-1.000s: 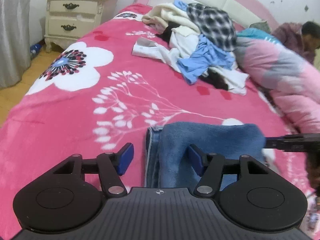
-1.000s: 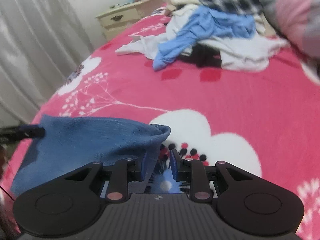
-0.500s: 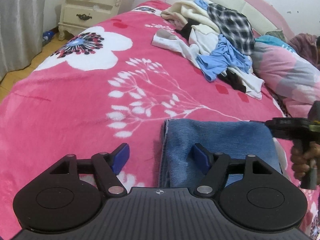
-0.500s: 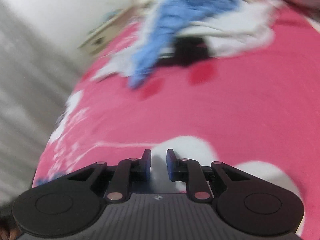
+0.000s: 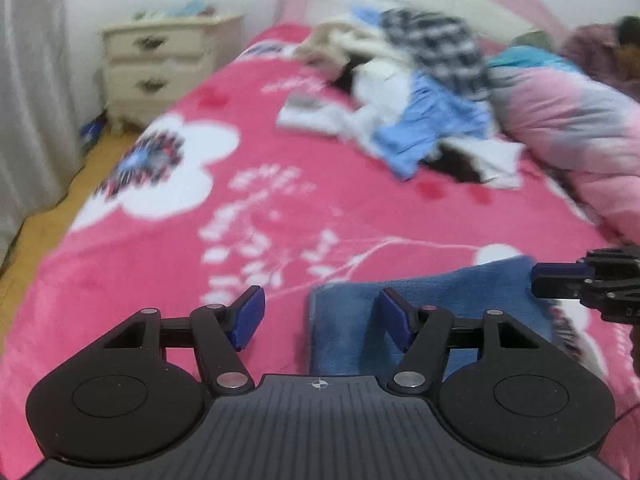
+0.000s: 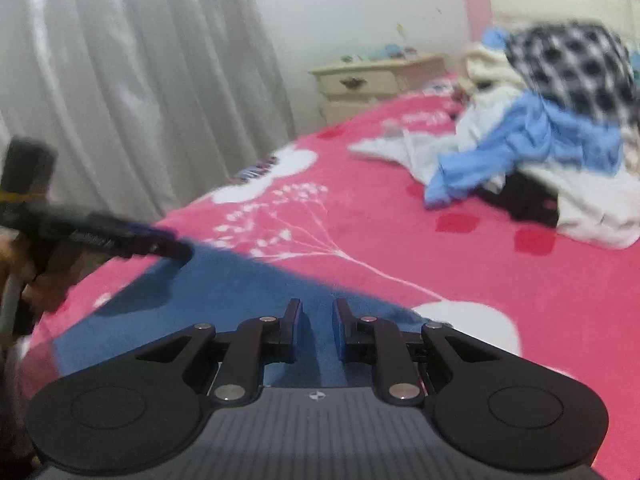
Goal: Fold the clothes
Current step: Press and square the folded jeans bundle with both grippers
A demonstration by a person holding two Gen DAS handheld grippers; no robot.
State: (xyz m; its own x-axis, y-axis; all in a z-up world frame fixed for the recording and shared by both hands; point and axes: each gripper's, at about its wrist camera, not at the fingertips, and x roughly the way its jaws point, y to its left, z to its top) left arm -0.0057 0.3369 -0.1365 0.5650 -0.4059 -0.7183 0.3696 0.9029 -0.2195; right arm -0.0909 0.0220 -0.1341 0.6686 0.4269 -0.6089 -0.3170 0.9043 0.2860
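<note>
Released since a second ago by the right gripper [image 6: 316,330], now nearly closed and empty, the folded blue garment [image 5: 420,304] lies at lower frame, left gripper [image 5: 320,318] spread empty, unfolded clothes pile [image 5: 416,92] waiting upper right.

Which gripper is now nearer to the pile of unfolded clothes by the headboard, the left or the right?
Neither clearly. The left gripper and the right gripper both hover at the folded blue garment near the bed's foot; the pile of unfolded clothes lies far ahead.

No legible text (frames blurred).
</note>
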